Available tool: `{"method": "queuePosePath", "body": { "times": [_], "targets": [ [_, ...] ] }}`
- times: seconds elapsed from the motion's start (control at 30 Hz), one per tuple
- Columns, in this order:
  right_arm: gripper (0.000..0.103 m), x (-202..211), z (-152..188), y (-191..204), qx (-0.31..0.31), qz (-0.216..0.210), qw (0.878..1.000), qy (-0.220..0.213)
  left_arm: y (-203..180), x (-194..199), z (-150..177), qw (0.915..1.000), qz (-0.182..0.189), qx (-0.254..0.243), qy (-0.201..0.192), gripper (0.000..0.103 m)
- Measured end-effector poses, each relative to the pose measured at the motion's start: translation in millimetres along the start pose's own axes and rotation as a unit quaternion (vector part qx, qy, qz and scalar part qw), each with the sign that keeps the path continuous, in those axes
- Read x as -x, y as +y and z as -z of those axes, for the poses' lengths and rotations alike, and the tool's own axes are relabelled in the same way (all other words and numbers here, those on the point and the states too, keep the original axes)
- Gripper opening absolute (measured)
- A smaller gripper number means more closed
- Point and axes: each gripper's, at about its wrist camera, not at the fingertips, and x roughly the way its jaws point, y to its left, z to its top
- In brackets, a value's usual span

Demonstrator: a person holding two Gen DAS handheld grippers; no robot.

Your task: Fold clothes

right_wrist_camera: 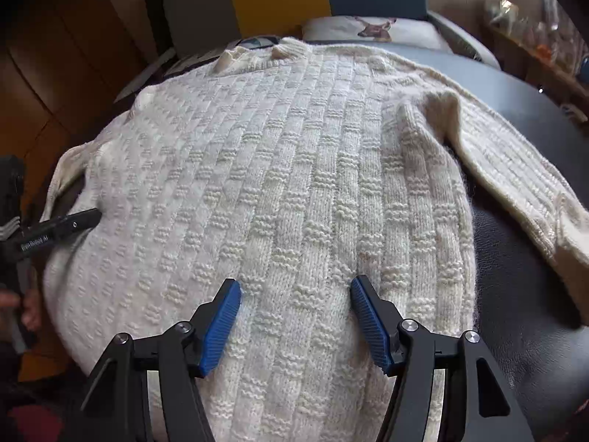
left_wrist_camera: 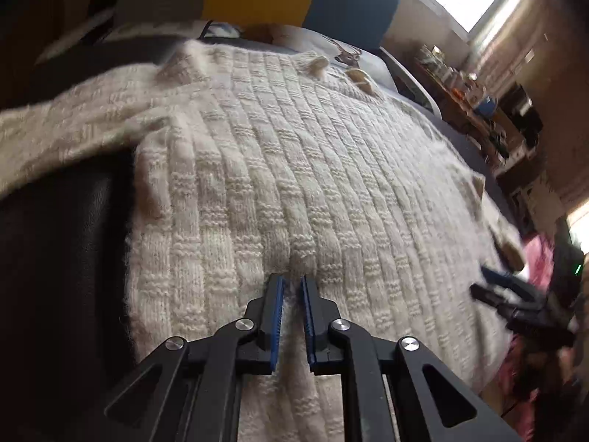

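Pinching a small ridge of knit near the hem, the left hand-held gripper (left_wrist_camera: 292, 287) has its pads nearly together, probably anchoring the cream sweater (left_wrist_camera: 294, 154). Right hand-held gripper (right_wrist_camera: 296, 287) hovers wide apart over it, sweater spread flat ahead on a dark leather surface (right_wrist_camera: 515, 258), sleeve (right_wrist_camera: 515, 169) trailing right.

One sweater (right_wrist_camera: 279, 184), two hand-held grippers: left (left_wrist_camera: 292, 280), right (right_wrist_camera: 294, 287); one deer-print pillow (right_wrist_camera: 371, 29).

Dark leather surface (right_wrist_camera: 515, 258), cream knit sweater (right_wrist_camera: 276, 184) spread flat on it
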Motion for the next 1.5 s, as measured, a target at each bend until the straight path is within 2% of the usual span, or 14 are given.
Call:
{"method": "queuePosePath", "body": {
  "times": [0.13,0.23,0.3,0.47,0.63,0.67,0.7,0.73,0.83,0.9,1.0,1.1,1.3,1.5],
  "targets": [
    [0.083,10,2,3,-0.028,-0.029,0.999,-0.023,35,44,8,0.9956,0.032,0.077,-0.042,0.017],
    [0.086,27,4,12,-0.059,-0.102,0.992,-0.047,71,81,21,0.9895,0.035,0.113,-0.083,0.02],
    [0.096,28,1,25,-0.052,-0.124,0.989,-0.057,83,80,22,0.9877,0.046,0.127,-0.079,0.021],
    [0.097,12,-8,60,-0.025,-0.14,0.989,-0.038,109,66,21,0.9827,0.08,0.157,-0.057,0.023],
    [0.099,-11,-15,79,0.005,-0.107,0.994,-0.009,91,39,18,0.9851,0.113,0.129,-0.012,0.026],
    [0.103,-15,-13,79,0.003,-0.106,0.994,-0.007,86,37,18,0.9857,0.117,0.121,-0.011,0.024],
    [0.103,-16,-12,79,0.004,-0.107,0.994,-0.009,80,35,18,0.9863,0.12,0.112,-0.01,0.011],
    [0.103,-17,-12,78,0.007,-0.107,0.994,-0.013,71,43,17,0.9879,0.118,0.097,-0.025,0.011],
    [0.103,-19,-8,77,0.017,-0.105,0.994,-0.023,36,80,12,0.9897,0.1,0.04,-0.094,0.01],
    [0.103,-19,-6,77,0.018,-0.104,0.994,-0.027,11,96,11,0.9922,0.042,-0.012,-0.117,0.01],
    [0.103,-19,-4,75,0.02,-0.106,0.994,-0.033,6,62,14,0.992,-0.1,-0.053,-0.056,0.01],
    [0.103,-22,-2,74,0.025,-0.103,0.994,-0.037,30,35,22,0.9937,-0.11,-0.013,-0.011,0.011],
    [0.103,-25,1,86,0.061,-0.074,0.995,-0.039,34,59,26,0.9966,-0.067,0.035,-0.032,0.014],
    [0.103,-24,3,88,0.069,-0.065,0.994,-0.049,36,102,45,0.9924,0.032,0.065,-0.099,0.018]
  ]
}}
